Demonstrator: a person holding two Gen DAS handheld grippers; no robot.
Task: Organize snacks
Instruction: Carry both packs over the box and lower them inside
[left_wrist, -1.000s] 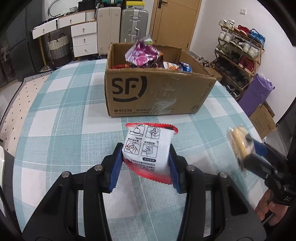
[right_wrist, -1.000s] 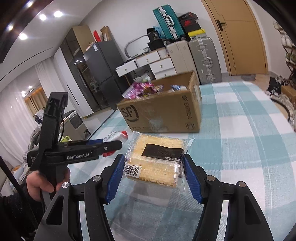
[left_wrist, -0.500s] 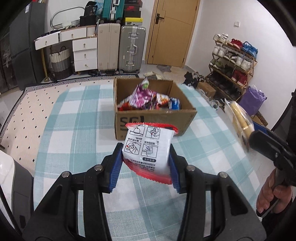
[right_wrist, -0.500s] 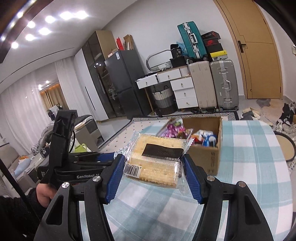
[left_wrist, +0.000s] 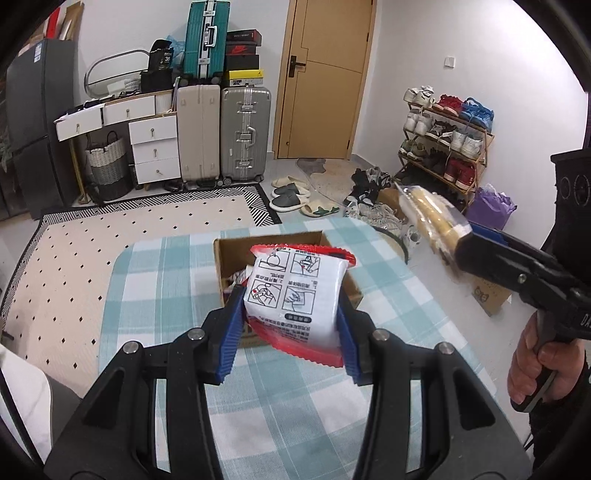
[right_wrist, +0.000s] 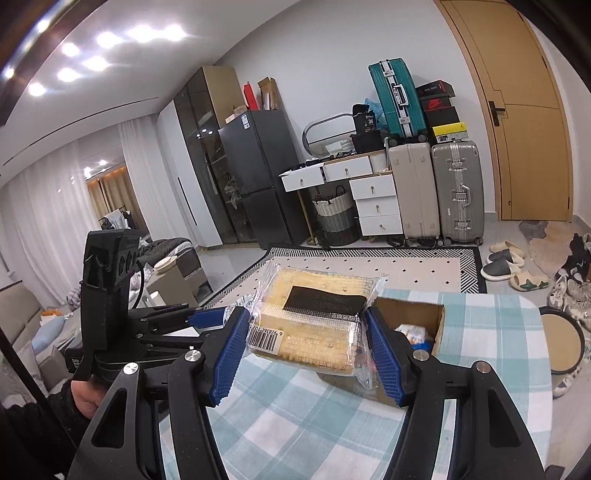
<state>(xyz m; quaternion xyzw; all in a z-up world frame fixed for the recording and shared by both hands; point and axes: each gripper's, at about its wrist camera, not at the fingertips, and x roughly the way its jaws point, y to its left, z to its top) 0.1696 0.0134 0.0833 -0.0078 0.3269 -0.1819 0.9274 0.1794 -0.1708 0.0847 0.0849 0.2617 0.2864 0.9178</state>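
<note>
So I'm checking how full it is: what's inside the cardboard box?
The cardboard box shows a few wrapped snacks near its far wall. The rest is covered by the cake pack and, in the left view, the red-edged packet.

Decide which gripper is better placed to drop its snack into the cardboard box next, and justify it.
Left, probably. The left gripper holds its red-edged packet right before the cardboard box; the right gripper's cake pack sits off to one side.

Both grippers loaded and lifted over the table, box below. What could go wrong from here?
1. The left gripper pinches the red-and-white snack packet by its sides only; the soft pouch could slip.
2. The right gripper holds the clear-wrapped yellow cracker pack; squeezing may crack it.
3. The open cardboard box looks small below; a release from here might miss.
</note>
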